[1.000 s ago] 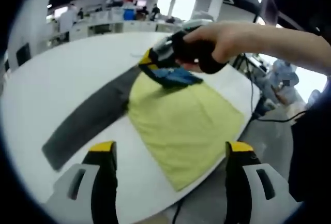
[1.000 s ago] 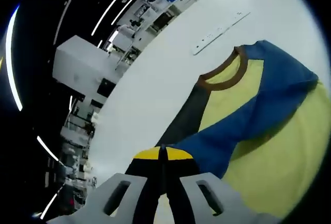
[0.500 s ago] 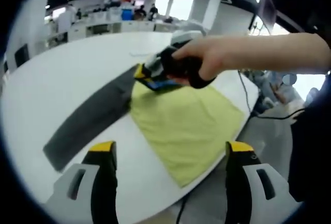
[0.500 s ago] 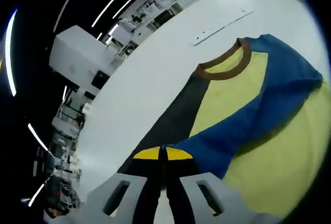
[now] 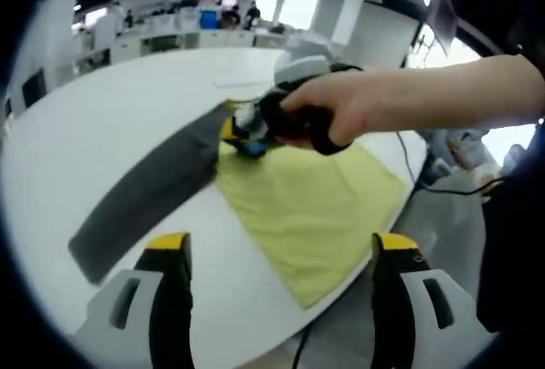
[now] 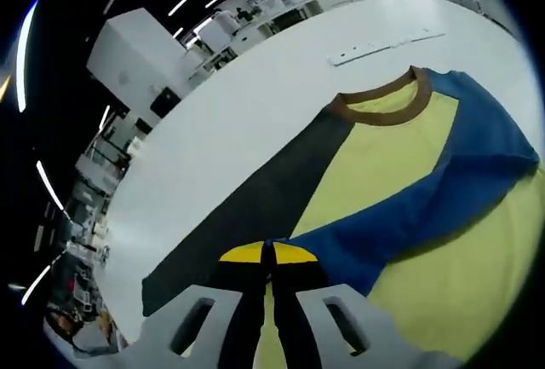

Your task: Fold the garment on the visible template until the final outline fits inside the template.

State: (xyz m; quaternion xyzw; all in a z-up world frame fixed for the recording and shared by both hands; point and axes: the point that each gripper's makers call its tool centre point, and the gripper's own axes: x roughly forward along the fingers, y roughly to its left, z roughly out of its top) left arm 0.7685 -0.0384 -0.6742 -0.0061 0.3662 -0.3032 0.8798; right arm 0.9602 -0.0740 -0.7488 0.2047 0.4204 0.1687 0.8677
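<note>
Garment (image 6: 400,216) on white table (image 6: 255,122), office behind; right gripper (image 6: 268,254) clamps blue sleeve (image 6: 409,216); left gripper (image 5: 281,254) apart.

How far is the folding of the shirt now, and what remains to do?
Done: the yellow shirt lies flat on the white table, partly over the dark template strip. In hand: the right gripper is shut on the blue sleeve, drawn across the yellow front. The left gripper is open and holds nothing. Left: the body reaches well beyond the strip, so more folds seem needed.
</note>
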